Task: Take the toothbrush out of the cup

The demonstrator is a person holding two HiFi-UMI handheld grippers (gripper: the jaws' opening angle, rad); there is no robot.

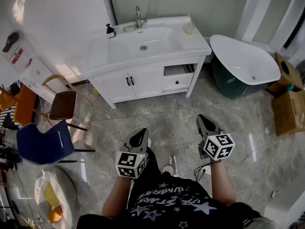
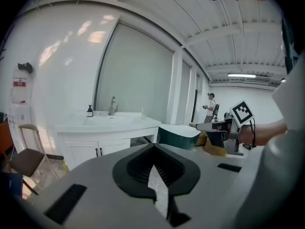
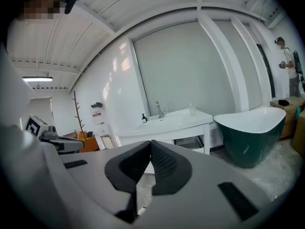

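Observation:
A clear cup [image 1: 188,27] with a toothbrush standing in it sits at the right end of the white vanity counter [image 1: 190,44], beside the basin. The left gripper view shows the cup [image 2: 142,113] small and far off, and so does the right gripper view [image 3: 192,110]. I hold both grippers low in front of me over the floor, well short of the vanity. My left gripper [image 1: 142,133] [image 2: 153,147] is shut with nothing between its jaws. My right gripper [image 1: 204,120] [image 3: 150,144] is also shut and empty, and points toward the vanity.
A faucet [image 1: 139,17] and a dark soap bottle [image 1: 110,31] stand at the back of the counter. One vanity drawer [image 1: 177,78] is pulled open. A green bathtub [image 1: 243,61] and cardboard boxes [image 1: 288,104] stand right. Chairs [image 1: 64,104] stand left. A person [image 3: 288,66] stands far off.

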